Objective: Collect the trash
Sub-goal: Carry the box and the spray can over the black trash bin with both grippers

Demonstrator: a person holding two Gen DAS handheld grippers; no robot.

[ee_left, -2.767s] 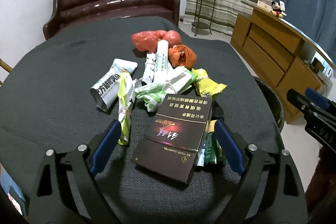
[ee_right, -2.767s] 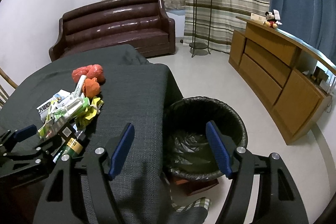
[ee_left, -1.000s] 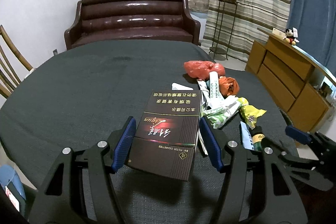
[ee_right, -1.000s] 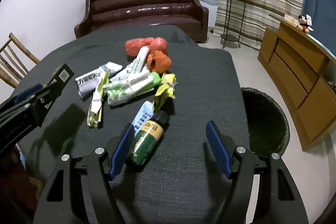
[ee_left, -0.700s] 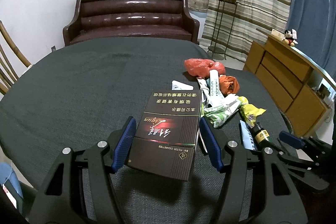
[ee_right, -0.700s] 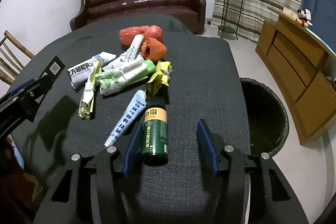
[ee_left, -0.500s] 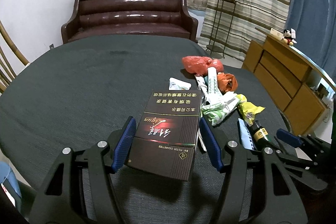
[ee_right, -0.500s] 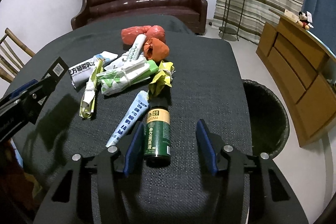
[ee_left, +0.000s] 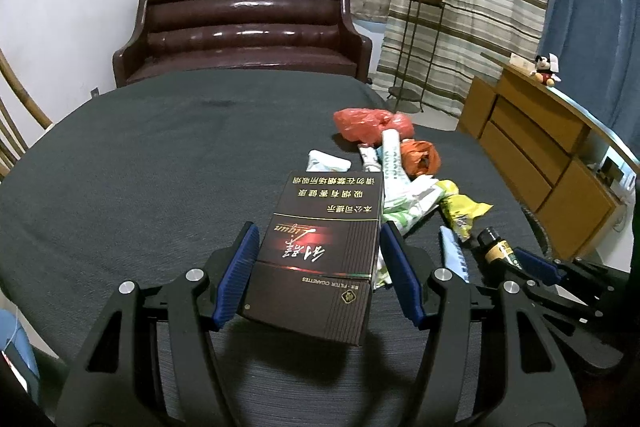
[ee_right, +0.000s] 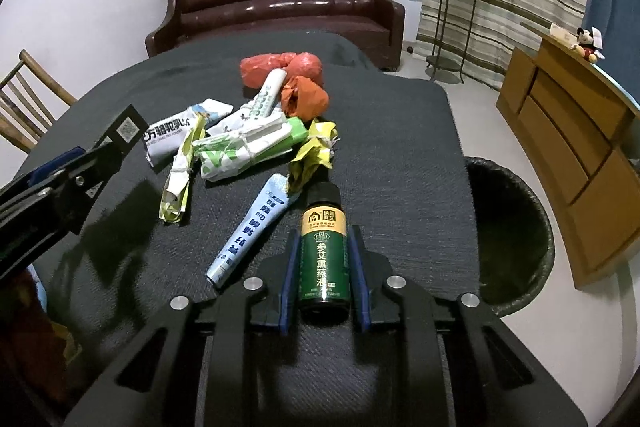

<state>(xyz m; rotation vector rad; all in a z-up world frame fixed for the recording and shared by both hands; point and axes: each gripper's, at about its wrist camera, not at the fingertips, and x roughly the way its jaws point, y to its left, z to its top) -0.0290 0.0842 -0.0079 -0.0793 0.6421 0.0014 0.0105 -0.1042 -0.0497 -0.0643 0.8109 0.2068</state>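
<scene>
trash lies heaped on our dark table: wrappers, tubes, red bags. our right gripper has just been closing, and its blue pads now pinch a green bottle lying on the cloth. our left gripper clamps a dark cigarette carton above the table. the black bin sits just beside the table's right edge.

Both wrist views are dim and cool-toned, lit from overhead indoors. Bright streaks of glare run across the glossy dark-brown leather sofa at the far side. Soft shadows pool on the near part of the dark grey cloth-covered table. Fisheye distortion bends the room's edges, and the corners go black. Focus is fairly sharp throughout.
</scene>
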